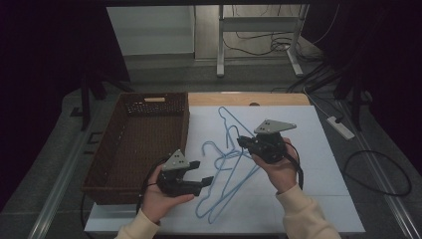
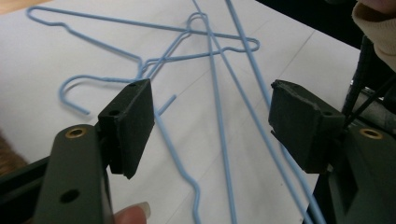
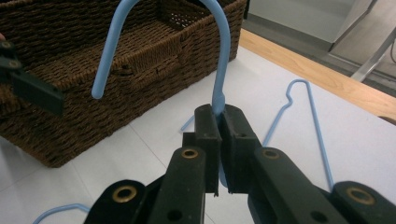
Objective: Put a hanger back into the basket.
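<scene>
Left gripper: near table edge, held in left hand, jaws wide apart, nothing between them, hangers just ahead.
Right gripper: farther in, right hand angled left, clamped on hook of one blue hanger.
Hangers: tangled on white table.
Basket: brown wicker, left of hangers.
Room: grey floor, cables, metal frame behind.

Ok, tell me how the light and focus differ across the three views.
High view: dim, the surroundings nearly black, the white table the brightest part, the hangers thin but legible. Left gripper view: evenly lit, the hangers sharp, the near jaws soft. Right gripper view: bright, the hook and basket sharp, the far floor slightly blurred.
</scene>
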`<state>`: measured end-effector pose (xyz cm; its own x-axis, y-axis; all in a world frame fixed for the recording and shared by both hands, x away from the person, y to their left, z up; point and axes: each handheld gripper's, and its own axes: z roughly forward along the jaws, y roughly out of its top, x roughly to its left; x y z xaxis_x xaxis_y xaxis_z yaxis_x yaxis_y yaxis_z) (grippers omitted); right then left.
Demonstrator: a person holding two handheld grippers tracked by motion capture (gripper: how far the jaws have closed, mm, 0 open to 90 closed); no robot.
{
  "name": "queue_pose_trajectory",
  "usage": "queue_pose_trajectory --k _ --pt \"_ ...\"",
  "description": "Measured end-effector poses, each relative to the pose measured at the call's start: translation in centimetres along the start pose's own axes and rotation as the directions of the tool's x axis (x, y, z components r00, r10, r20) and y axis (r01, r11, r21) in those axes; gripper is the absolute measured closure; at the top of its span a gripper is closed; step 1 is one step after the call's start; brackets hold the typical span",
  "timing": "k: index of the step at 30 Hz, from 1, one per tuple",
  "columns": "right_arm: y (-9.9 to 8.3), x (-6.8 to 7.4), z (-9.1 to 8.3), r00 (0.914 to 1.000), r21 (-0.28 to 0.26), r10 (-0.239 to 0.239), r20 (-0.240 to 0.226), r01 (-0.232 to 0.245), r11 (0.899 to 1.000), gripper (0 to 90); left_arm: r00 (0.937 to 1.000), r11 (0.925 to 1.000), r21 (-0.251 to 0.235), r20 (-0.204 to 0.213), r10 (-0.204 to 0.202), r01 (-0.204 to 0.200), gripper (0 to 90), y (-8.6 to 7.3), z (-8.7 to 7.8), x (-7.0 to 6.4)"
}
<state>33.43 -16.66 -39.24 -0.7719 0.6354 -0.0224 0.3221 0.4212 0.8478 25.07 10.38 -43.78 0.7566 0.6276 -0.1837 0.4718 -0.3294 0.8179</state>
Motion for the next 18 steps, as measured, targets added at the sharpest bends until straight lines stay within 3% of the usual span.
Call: queue_pose_trajectory --k 11,18 --pt "-0.1 0.5 0.3 0.9999 -0.007 -0.011 0.008 0.011 1.000 86.6 0.9989 0.9997 0.023 0.046 0.000 -0.002 31.3 1.0 2.6 -0.9" --pt "-0.2 0.9 0.5 0.9998 -0.018 -0.011 0.018 0.011 1.000 86.6 0.9973 0.9987 0.044 0.067 -0.028 0.025 32.2 1.2 4.2 -1.1"
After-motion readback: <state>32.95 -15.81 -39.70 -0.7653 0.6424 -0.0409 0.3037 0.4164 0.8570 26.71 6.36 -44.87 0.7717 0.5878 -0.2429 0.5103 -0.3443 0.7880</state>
